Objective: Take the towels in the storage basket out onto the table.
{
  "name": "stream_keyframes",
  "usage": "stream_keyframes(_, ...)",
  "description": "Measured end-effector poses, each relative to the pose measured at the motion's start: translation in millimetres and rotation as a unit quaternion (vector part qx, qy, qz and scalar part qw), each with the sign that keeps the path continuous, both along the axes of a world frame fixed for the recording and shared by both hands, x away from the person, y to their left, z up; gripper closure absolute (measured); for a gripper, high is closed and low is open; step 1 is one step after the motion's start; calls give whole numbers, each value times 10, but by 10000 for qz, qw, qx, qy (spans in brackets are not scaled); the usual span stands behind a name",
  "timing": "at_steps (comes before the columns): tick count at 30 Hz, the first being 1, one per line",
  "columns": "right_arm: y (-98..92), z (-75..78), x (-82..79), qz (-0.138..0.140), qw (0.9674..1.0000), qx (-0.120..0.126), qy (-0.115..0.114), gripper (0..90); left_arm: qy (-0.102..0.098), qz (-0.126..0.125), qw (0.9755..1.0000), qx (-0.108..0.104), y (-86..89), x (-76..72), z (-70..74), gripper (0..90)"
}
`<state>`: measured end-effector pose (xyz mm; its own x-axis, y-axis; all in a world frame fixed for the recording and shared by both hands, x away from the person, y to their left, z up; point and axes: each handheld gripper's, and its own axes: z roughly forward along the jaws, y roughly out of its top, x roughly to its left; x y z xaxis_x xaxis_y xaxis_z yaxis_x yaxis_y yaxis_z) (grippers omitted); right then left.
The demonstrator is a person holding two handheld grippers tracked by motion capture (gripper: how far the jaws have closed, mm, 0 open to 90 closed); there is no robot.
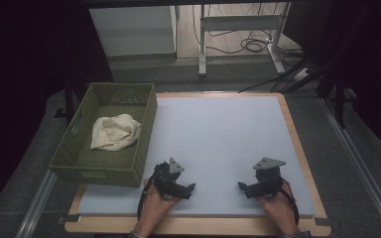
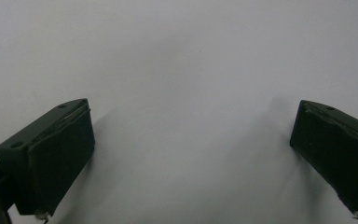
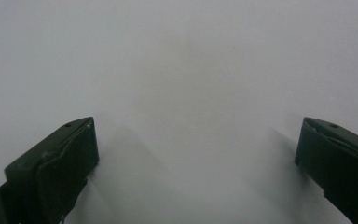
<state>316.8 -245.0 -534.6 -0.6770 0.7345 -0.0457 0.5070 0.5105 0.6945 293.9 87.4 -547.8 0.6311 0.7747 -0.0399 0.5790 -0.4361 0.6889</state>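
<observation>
- Two claws rest on the pale grey mat at the near edge of the bench, one in each hand.
- Left claw: held in the left hand, near the mat's front left, tips pointing right toward the middle. Just beside the basket's near right corner, not touching it.
- Left gripper view: both jaws stand wide apart, nothing between them, bare mat behind.
- Right claw: held in the right hand, near the mat's front right, tips pointing left toward the other claw. The two are apart, bare mat between.
- Right gripper view: jaws spread wide, nothing held, bare mat behind.
- Each claw carries a grey three-cornered plate on top.
- Basket: olive green, woven, rectangular, sits at the bench's left side, overlapping the mat's left edge.
- Cloth: cream, crumpled in a loose heap, lies inside the basket about mid-floor. Well apart from both claws.
- Beyond the bench: dark floor, white frame legs, loose cables.
</observation>
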Motion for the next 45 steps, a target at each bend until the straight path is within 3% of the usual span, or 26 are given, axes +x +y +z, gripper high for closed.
stream_keyframes(30, 0, 0, -1, 4, 10000, -3, -8, 0, 24, -10, 10000, -4, 1, 5, 6, 0)
stream_keyframes(36, 0, 0, -2, 4, 10000, -3, -10, 0, 57, -97, 9999, -51, 9, 8, 21, 12)
stream_keyframes(38, 0, 0, -2, 5, 10000, -3, -12, 0, 120, -154, 9997, -177, 11, 16, 38, 14)
stream_keyframes(45, 0, 0, -3, 6, 10000, -3, -17, 0, 41, -279, 9994, -196, -25, 37, 141, 14)
